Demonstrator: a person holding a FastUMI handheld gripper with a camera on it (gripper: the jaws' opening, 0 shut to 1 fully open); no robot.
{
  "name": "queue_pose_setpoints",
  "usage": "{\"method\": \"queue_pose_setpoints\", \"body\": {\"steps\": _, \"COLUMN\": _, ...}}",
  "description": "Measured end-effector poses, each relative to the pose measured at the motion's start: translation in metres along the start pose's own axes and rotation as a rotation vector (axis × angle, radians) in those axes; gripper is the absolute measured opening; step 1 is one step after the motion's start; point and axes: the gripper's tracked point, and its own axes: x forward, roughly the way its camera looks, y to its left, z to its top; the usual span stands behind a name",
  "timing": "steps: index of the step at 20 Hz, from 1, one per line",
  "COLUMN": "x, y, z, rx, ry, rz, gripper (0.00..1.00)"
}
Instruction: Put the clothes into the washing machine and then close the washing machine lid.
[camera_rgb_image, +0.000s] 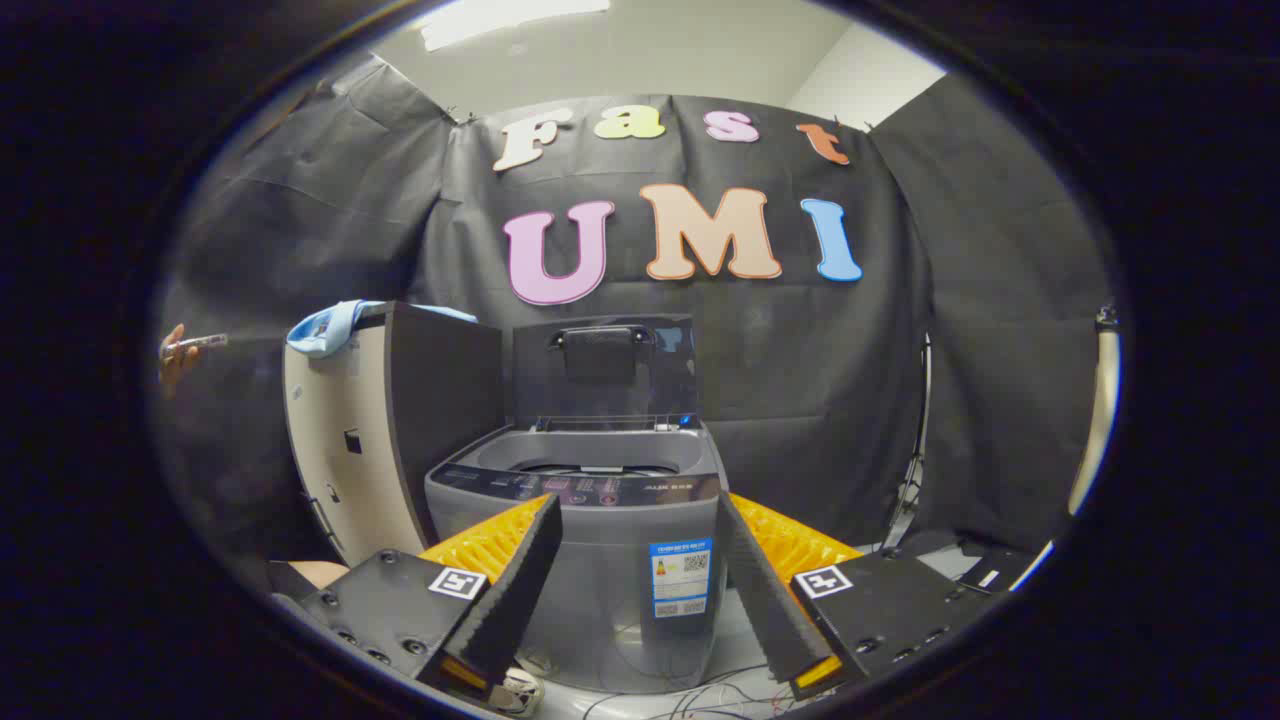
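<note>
- A blue and white sticker (680, 577) sits on the front of the grey washer (620, 560). It carries a square code and small print, too small to read.
- A dark control strip (590, 489) runs along the washer's top front edge, with small pale marks and one short word, too blurred to read.
- Each half of the gripper (640, 590) bears a white square tag with a black pattern: one tag (457, 583) on the left, one tag (822, 581) on the right. Neither has letters.
- The fingers (520, 585) stand apart, empty, either side of the washer's front.
</note>
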Motion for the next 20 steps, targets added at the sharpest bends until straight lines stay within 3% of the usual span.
{"method": "queue_pose_setpoints", "body": {"steps": 20, "x": -0.0063, "y": -0.0057, "z": -0.002, "rx": -0.033, "ry": 0.015, "rz": -0.017, "gripper": 0.96}}
